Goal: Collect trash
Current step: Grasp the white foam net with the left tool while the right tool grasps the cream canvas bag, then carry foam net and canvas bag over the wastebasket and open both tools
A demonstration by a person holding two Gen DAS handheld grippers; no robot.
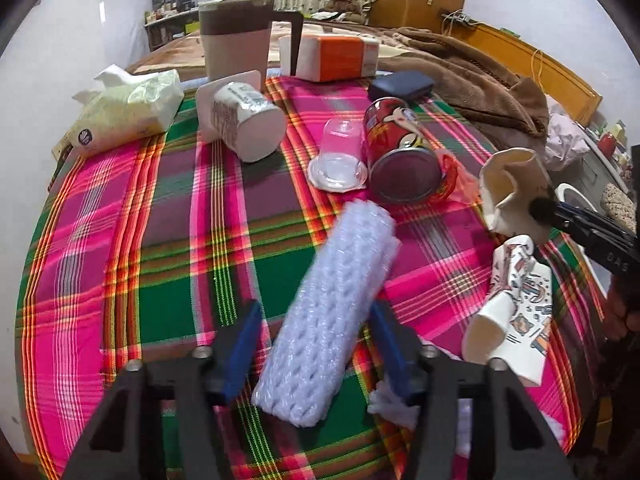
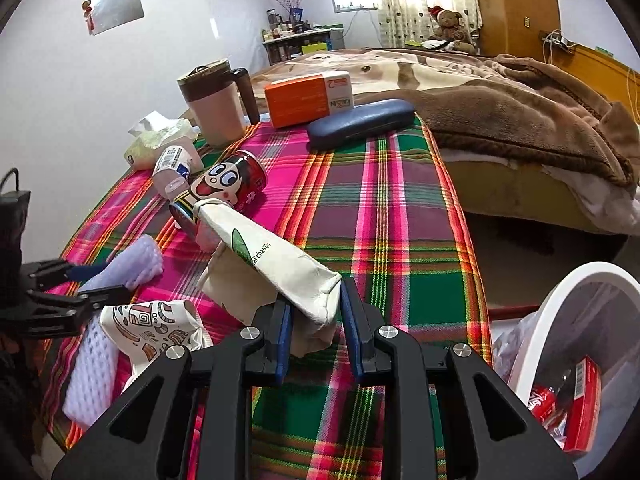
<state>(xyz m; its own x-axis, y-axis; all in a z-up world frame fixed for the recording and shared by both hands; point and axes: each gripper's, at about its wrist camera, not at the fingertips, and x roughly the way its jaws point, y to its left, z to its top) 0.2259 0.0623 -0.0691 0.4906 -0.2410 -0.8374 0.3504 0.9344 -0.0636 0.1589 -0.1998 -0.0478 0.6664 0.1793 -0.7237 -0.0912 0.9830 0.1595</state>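
Left tool point(image 1: 316, 344): blue pads straddle foam net sleeve point(image 1: 326, 316), gap visible both sides, not gripping. Sleeve on table point(image 1: 160, 280); long axis runs away from tool toward red can point(image 1: 400, 148). Right tool point(image 2: 316, 320) clamped on crumpled paper cup point(image 2: 276, 256), right of sleeve. Bin point(image 2: 568, 300) beyond cup.

A white foam-net sleeve point(image 1: 328, 320) lies slantwise on the plaid cloth. Beyond it a red cartoon can point(image 1: 396, 152) lies on its side beside an upturned clear plastic cup point(image 1: 338, 156) and a toppled white yoghurt pot point(image 1: 248, 120). A crushed cream paper cup point(image 2: 276, 268) is lifted off the cloth, a patterned crumpled cup point(image 1: 516, 312) lying below it.
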